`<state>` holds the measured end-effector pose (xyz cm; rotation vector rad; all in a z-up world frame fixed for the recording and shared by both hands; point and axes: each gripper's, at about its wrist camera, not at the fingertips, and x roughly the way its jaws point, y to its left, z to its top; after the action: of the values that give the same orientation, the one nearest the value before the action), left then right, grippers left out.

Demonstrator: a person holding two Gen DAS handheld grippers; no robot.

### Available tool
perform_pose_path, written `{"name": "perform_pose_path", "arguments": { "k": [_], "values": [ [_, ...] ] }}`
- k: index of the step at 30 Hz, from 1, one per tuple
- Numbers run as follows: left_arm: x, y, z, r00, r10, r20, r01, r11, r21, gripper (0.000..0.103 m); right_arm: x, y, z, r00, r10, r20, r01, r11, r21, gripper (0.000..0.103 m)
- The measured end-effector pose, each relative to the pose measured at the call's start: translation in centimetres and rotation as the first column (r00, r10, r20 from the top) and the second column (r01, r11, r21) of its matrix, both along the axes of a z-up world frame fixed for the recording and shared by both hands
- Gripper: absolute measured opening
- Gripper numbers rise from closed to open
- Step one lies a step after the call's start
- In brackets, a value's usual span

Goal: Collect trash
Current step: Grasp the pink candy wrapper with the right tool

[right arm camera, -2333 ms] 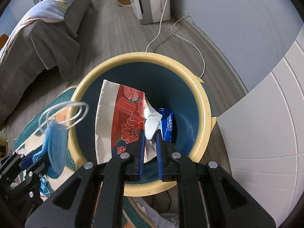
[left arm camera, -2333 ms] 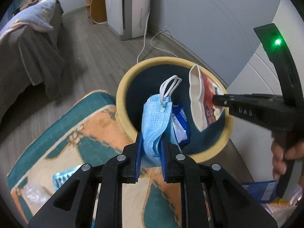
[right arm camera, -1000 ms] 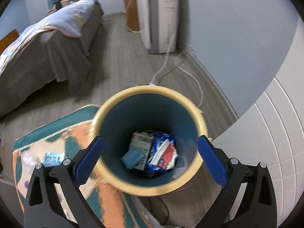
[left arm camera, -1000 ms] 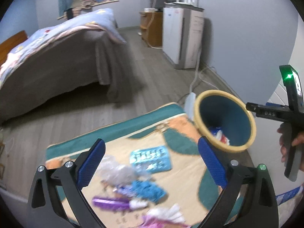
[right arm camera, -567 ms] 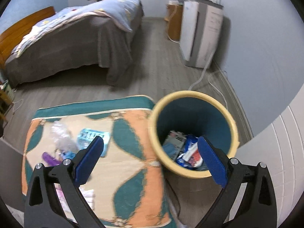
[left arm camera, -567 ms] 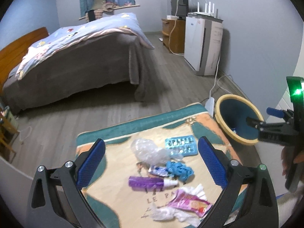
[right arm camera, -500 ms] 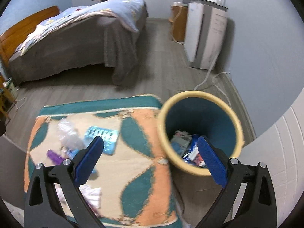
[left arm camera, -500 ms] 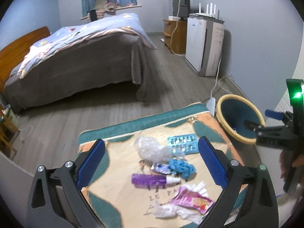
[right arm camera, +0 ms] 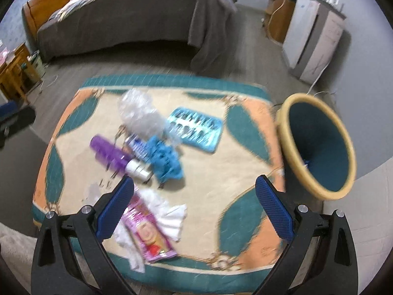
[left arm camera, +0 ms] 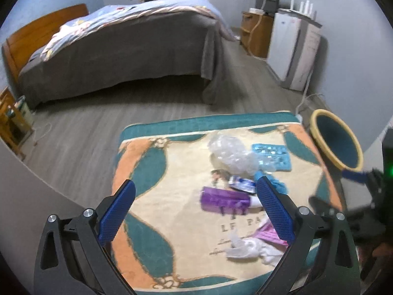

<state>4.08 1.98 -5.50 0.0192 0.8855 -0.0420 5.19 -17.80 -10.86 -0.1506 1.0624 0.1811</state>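
- Trash is lying on the rug [right arm camera: 221,184]: purple bottle [right arm camera: 108,153], blue glove [right arm camera: 165,159], blister pack [right arm camera: 197,129], clear plastic wad [right arm camera: 140,114], pink wrapper [right arm camera: 147,236] sitting nearest the right tool [right arm camera: 194,209].
- Left tool [left arm camera: 195,212] and right tool are both hovering above, fingers spread wide, gripping nothing.
- Bin [right arm camera: 321,147] is standing just beside the rug's right edge.
- Bed [left arm camera: 122,46] is sitting beyond on wood floor.

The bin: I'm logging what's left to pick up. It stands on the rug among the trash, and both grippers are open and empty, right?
Not quite. The bin stands on the floor beside the rug, off its edge, as the right wrist view shows. The rest holds: both the left gripper and the right gripper are open and empty.
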Motion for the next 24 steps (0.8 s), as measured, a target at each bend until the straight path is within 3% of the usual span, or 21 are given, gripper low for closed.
{"name": "perform_pose_path", "arguments": {
  "k": [8, 10, 15, 18, 24],
  "values": [
    [0.3, 1.8, 0.2, 0.999, 0.048, -0.010, -0.048, 0.997, -0.061, 0.098, -1.5, 4.0, -5.1, 0.980, 0.140, -0.144, -0.148, 0.988, -0.050, 0.094],
    [0.4, 1.8, 0.0, 0.999, 0.052, -0.017, -0.053, 0.997, -0.055, 0.098, -1.8, 4.6, -6.2, 0.968, 0.173, -0.182, -0.190, 0.979, -0.075, 0.086],
    [0.7, 1.9, -0.6, 0.997, 0.062, -0.048, -0.065, 0.995, -0.071, 0.098, -1.6, 4.0, -6.6, 0.958, 0.165, -0.235, -0.179, 0.983, -0.039, 0.030],
    [0.5, 1.3, -1.5, 0.996, 0.050, -0.079, -0.057, 0.995, -0.082, 0.098, -1.2, 3.1, -5.6, 0.965, 0.141, -0.220, -0.146, 0.989, -0.006, 0.018],
    [-0.3, -1.7, -3.8, 0.992, 0.005, -0.123, -0.008, 1.000, -0.026, 0.097, 0.6, 0.5, -2.1, 0.982, 0.079, -0.170, -0.069, 0.996, 0.061, 0.018]
  ]
}}
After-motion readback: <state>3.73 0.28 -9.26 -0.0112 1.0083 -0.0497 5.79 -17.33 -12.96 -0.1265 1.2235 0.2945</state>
